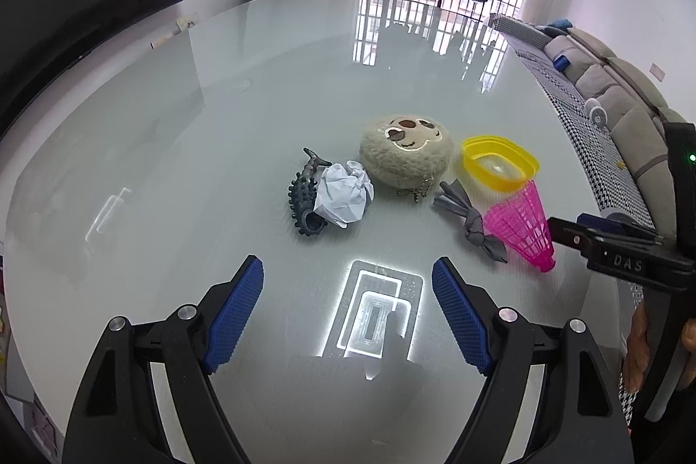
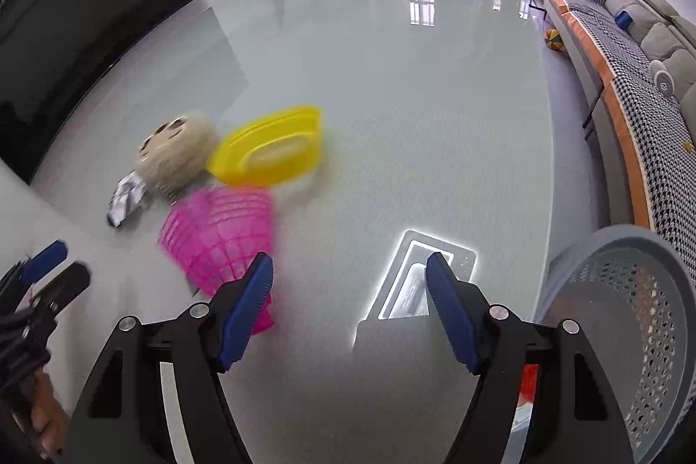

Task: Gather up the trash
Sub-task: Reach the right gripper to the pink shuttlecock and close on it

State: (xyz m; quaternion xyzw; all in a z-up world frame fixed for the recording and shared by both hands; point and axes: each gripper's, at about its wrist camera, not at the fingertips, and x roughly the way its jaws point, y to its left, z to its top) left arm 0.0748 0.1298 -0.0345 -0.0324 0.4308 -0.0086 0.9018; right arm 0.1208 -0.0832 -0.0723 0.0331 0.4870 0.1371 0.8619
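Observation:
A crumpled white paper ball [image 1: 343, 195] lies mid-table against a dark spiky rubber toy [image 1: 304, 198]. A beige plush face [image 1: 404, 151] [image 2: 176, 151], a yellow plastic tub [image 1: 500, 159] [image 2: 269, 148], a grey knotted cloth [image 1: 472, 222] [image 2: 126, 198] and a pink mesh cup [image 1: 524, 227] [image 2: 222, 238] on its side lie nearby. My left gripper [image 1: 348, 290] is open and empty, short of the paper ball. My right gripper [image 2: 350, 285] is open and empty, its left finger just in front of the pink cup. It also shows in the left wrist view [image 1: 565, 233].
A grey perforated basket [image 2: 630, 333] stands at the table's right edge, something orange-red inside. The glossy white table [image 1: 217, 116] reflects a ceiling light. A sofa with a houndstooth cover [image 2: 644, 81] runs along the right; a black TV [image 2: 87, 7] at left.

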